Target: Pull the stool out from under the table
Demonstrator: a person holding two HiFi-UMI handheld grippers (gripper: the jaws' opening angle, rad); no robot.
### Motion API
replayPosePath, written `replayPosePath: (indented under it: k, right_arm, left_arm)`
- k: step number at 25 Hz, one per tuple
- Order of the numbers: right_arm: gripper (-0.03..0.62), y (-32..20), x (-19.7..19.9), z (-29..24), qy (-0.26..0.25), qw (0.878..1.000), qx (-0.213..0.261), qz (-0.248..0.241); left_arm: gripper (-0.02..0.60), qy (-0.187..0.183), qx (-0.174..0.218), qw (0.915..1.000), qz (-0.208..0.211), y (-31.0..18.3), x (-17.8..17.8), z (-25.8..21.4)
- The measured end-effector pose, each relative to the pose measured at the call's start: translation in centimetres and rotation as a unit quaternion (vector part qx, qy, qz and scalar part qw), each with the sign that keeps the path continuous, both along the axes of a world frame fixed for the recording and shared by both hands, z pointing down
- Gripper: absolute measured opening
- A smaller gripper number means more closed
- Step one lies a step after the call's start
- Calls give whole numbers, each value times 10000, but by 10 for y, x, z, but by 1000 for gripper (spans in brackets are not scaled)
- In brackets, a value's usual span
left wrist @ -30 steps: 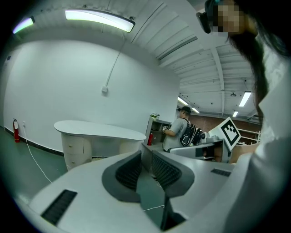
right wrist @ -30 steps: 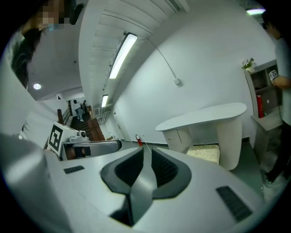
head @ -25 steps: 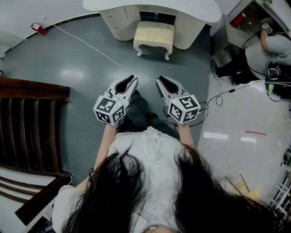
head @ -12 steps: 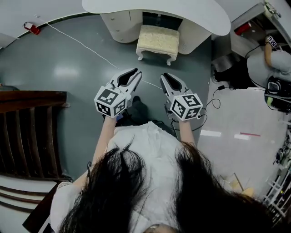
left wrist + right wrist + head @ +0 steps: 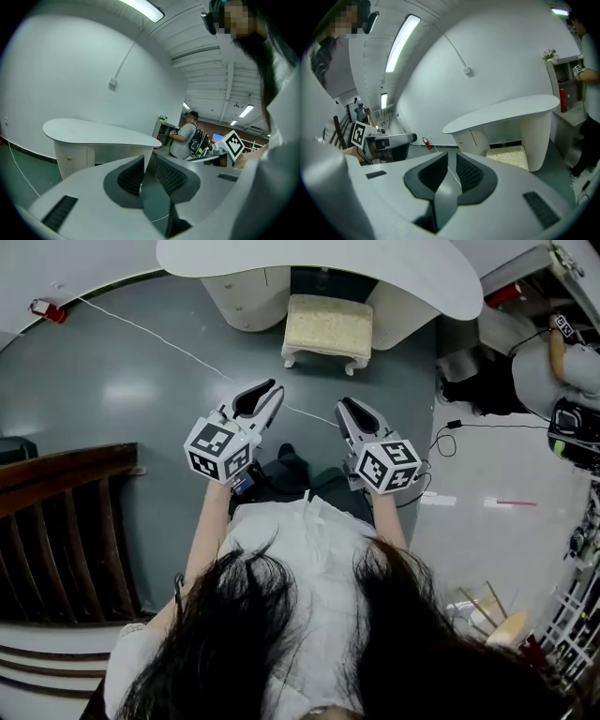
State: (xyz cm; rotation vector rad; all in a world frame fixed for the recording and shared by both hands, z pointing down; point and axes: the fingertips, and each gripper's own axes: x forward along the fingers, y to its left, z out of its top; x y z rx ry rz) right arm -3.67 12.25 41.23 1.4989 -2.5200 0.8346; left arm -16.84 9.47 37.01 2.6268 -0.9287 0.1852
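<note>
A cream cushioned stool [image 5: 327, 327] with white curved legs stands half under the white curved table [image 5: 319, 261] at the top of the head view. Its seat [image 5: 512, 153] also shows in the right gripper view beside the table's pedestal. My left gripper [image 5: 266, 393] and right gripper [image 5: 346, 409] are held side by side in front of my body, both shut and empty, well short of the stool. In the left gripper view the left gripper [image 5: 144, 161] points at the table [image 5: 93, 133]. The right gripper [image 5: 449, 161] faces the table [image 5: 506, 112].
A white cable [image 5: 159, 337] runs across the grey floor to a red object [image 5: 39, 309] at the wall. Dark wooden rails [image 5: 66, 521] stand at my left. A person [image 5: 562, 371] with equipment and black cables [image 5: 469, 427] is at the right, beside shelves.
I have moved closer to the table. The stool and table sit a little nearer and more centred. Both grippers stay shut and held in the same pose.
</note>
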Motion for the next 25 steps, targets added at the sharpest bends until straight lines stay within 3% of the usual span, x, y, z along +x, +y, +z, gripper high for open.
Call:
replayPosePath:
  k: [6, 13, 19, 25]
  right_arm:
    - [67, -14, 17, 24, 178, 9994, -233, 174]
    - [67, -48, 67, 65, 388, 9977, -458, 310]
    - [67, -103, 99, 116, 590, 9961, -657, -49]
    - [67, -157, 133, 174, 822, 9929, -793, -331]
  left_arm:
    - [75, -179, -160, 9996, 140, -33, -4, 25]
    - [75, -383, -293, 9988, 68, -82, 7, 66]
    - [75, -547, -561, 9969, -25, -140, 29, 123]
    - [75, -1001, -827, 9912, 255, -181, 62, 199]
